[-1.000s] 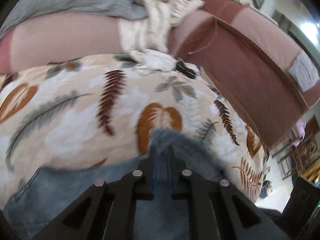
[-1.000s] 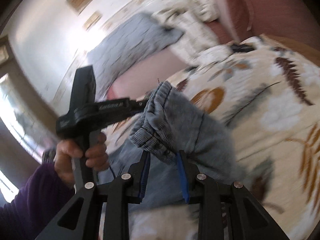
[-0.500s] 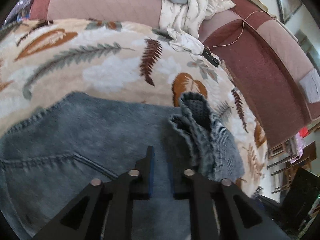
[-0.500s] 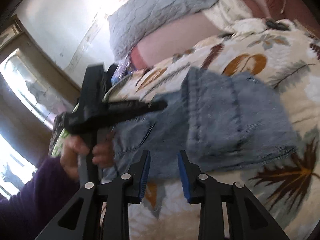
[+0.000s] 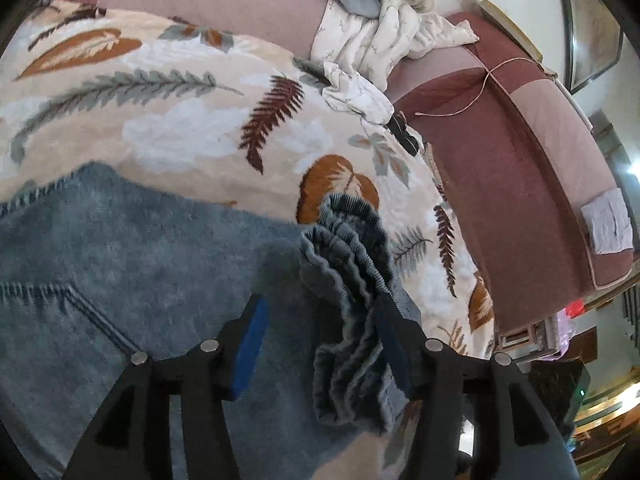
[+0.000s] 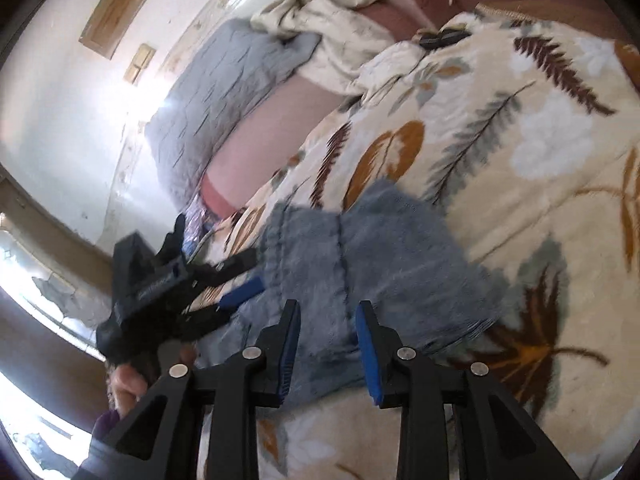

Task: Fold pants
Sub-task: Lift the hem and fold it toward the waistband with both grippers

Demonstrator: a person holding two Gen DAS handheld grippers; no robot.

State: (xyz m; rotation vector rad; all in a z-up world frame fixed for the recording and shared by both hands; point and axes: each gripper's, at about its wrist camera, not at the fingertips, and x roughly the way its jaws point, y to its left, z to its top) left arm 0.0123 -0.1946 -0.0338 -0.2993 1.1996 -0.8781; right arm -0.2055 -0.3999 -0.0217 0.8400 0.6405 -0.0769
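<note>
Left gripper (image 5: 320, 336): jaws wide, nothing clamped. Its right finger (image 5: 394, 344) touches the bunched elastic waistband (image 5: 348, 240) of the denim pants (image 5: 120, 264), which rises in a ridge toward 12 o'clock from the gripper. The rest of the pants lies flat on the leaf-print blanket (image 5: 160, 120), spreading to 9 o'clock.

Right gripper (image 6: 328, 344): jaws wide too, hovering over the folded pants (image 6: 360, 264), holding nothing. In this view the pants sit at centre on the blanket (image 6: 540, 140), and the left gripper (image 6: 236, 280) shows at 9 o'clock with its blue pads at the denim edge.

Cream crumpled sheet (image 5: 384, 28) at 12 o'clock, maroon sofa (image 5: 520, 152) at 2 o'clock. Grey quilt (image 6: 224, 92) at 11 o'clock in the right view.
</note>
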